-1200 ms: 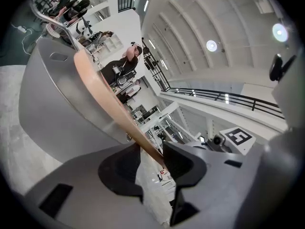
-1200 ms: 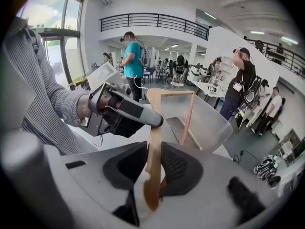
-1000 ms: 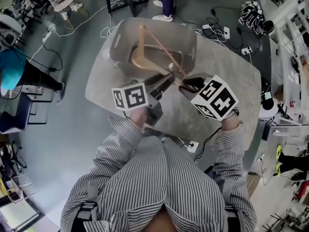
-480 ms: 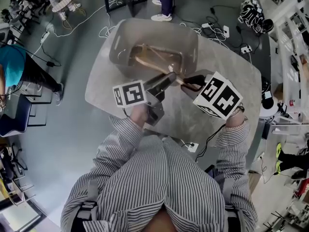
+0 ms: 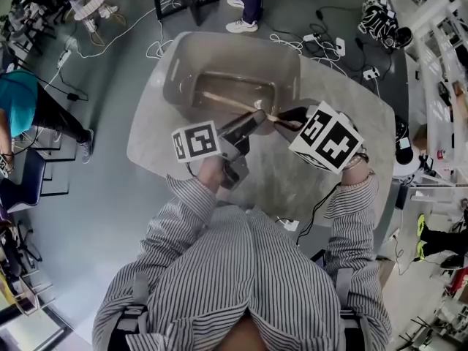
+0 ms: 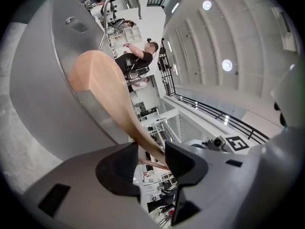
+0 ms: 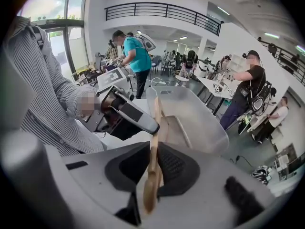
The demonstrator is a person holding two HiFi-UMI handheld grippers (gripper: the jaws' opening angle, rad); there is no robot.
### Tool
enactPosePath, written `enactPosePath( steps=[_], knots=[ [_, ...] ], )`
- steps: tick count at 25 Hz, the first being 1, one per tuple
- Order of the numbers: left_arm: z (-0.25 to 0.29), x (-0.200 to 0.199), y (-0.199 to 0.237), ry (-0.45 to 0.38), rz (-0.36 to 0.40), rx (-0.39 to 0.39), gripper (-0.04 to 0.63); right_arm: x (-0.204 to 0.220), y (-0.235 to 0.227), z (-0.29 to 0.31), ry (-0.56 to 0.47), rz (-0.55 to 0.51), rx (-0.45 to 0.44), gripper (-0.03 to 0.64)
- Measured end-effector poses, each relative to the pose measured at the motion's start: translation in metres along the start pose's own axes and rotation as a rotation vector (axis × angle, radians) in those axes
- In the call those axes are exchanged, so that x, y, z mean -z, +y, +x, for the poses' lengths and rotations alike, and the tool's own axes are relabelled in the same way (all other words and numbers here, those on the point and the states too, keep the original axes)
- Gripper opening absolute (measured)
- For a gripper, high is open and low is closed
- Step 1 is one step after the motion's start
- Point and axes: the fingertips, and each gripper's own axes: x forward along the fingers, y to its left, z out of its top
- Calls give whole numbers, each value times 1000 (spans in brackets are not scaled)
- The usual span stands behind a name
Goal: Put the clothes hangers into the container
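Note:
A wooden clothes hanger [image 5: 234,102] lies low inside the grey plastic container [image 5: 175,64], and its near end juts over the rim towards me. My left gripper [image 5: 257,115] is at that end with its jaws opening. The wood [image 6: 102,80] runs between them [image 6: 151,159] with a gap on one side. My right gripper [image 5: 281,114] comes in from the right with its jaws closing, and both pads touch the hanger's thin edge [image 7: 156,123] at the tip [image 7: 153,149]. The container [image 7: 190,113] lies just beyond.
The container stands at the far side of a grey table [image 5: 344,101]. A power socket [image 5: 285,225] with a cable sits at the near edge. Cables and a person's feet [image 5: 248,6] are on the floor past the table. Other people work at desks around.
The hanger stood tilted up in the container a second ago and has come down to lie low inside it. The right gripper's cube has turned and shifted slightly up.

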Motion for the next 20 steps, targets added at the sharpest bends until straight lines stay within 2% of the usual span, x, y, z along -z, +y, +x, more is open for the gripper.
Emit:
enactPosePath(
  steps=[7, 12, 20],
  knots=[
    [1, 1, -4, 23, 8, 45, 173, 6, -9, 7, 25, -4, 49, 58],
    [-8, 11, 5, 25, -33, 58, 173, 11, -1, 16, 41, -49, 56, 60],
    [-17, 14, 12, 2, -35, 47, 187, 16, -3, 34, 24, -39, 126, 61]
  ],
)
